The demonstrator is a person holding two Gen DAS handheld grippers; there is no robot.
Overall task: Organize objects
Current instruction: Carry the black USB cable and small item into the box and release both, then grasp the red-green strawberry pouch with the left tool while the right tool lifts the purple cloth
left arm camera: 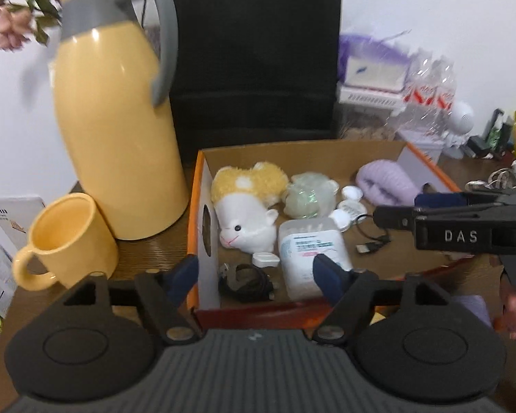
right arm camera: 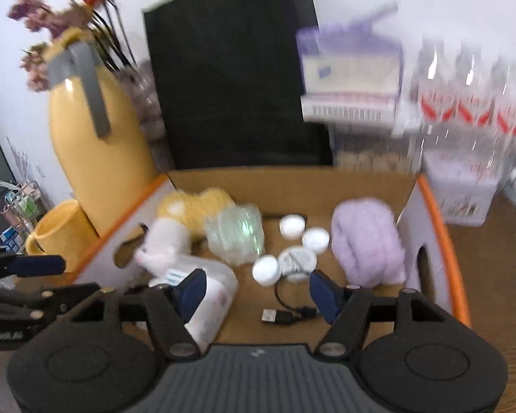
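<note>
An open cardboard box (left arm camera: 292, 156) with an orange rim (right arm camera: 443, 241) holds a yellow-and-white plush toy (left arm camera: 247, 213), a crumpled clear-green wrapper (left arm camera: 308, 194), three small white round lids (right arm camera: 292, 225), a lilac knitted bundle (right arm camera: 366, 244), a white labelled packet (left arm camera: 309, 254) and a black USB cable (right arm camera: 282, 315). My left gripper (left arm camera: 256, 275) stands open over the box's near left corner, one finger outside the wall. My right gripper (right arm camera: 257, 289) is open above the near middle of the box, with nothing between its fingers. It also reaches in from the right (left arm camera: 430, 206) in the left wrist view.
A tall yellow thermos jug (left arm camera: 117, 130) and a yellow mug (left arm camera: 68, 241) stand left of the box. A black paper bag (left arm camera: 254, 51) rises behind it. A pack of water bottles (right arm camera: 464, 110), a lilac carton (right arm camera: 351, 69) and small clutter sit at the back right.
</note>
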